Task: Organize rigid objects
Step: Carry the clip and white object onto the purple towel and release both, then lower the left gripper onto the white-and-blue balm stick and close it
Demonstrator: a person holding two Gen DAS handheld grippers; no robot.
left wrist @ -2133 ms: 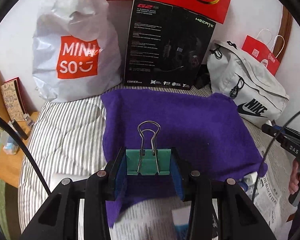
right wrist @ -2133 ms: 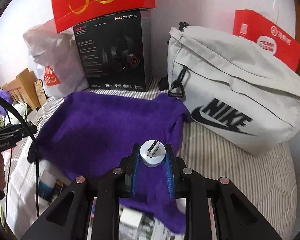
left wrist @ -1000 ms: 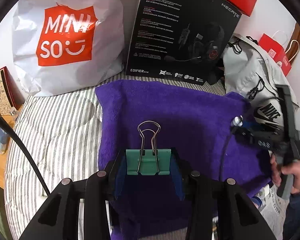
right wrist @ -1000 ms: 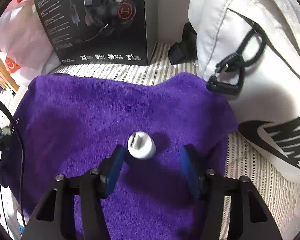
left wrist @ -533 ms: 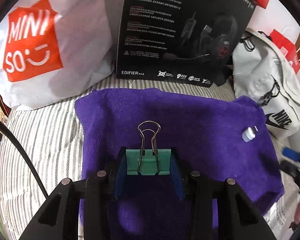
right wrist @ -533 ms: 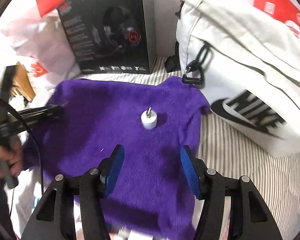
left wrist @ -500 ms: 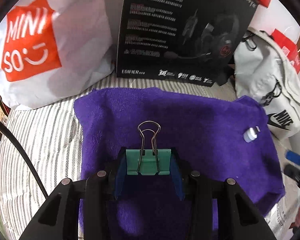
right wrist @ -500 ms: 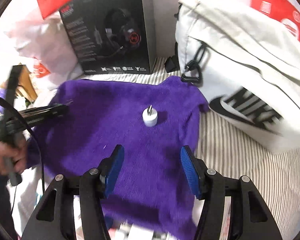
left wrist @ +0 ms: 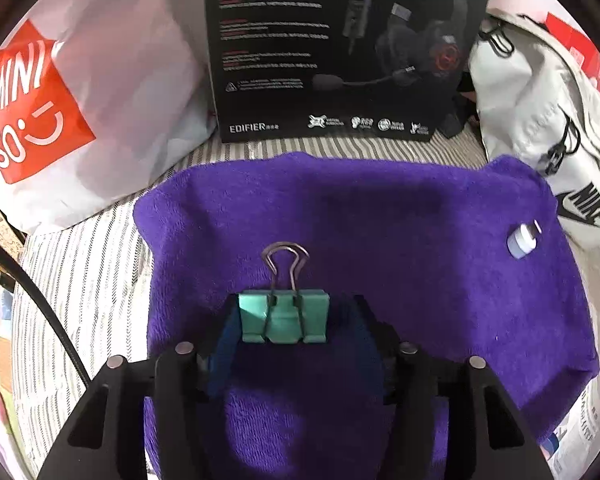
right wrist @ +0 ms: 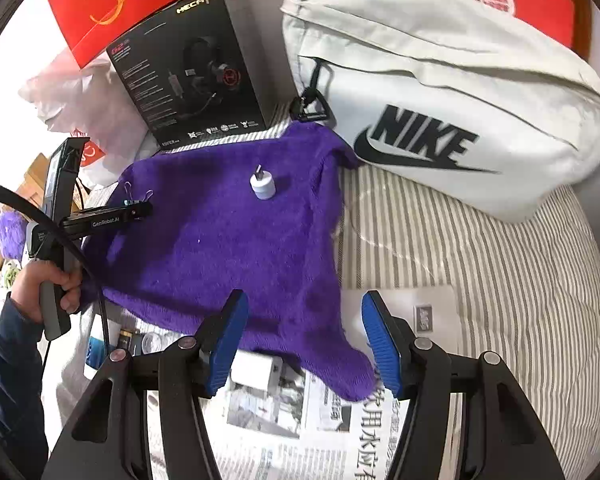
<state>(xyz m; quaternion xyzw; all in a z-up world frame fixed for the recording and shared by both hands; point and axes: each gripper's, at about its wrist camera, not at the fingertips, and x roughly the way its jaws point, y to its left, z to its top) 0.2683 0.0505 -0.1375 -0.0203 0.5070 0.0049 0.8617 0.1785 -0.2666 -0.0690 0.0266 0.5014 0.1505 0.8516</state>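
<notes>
left gripper (left wrist: 284,340) jaws just widened, binder clip (left wrist: 283,318) between | right gripper (right wrist: 302,344) jaws spread, empty

Cloth, plastic and card

Fluffy purple towel (left wrist: 380,240); matt green binder clip (left wrist: 283,317) with wire handles; glossy headset box (left wrist: 340,52); crinkled plastic bag (left wrist: 100,92).

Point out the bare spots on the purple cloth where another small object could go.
Free: the purple fleece cloth's middle, between the green binder clip at its left and the small white USB adapter near the far right corner; also its near edge. Crowded: the far rim, under the black headset box and white Nike bag.
</notes>
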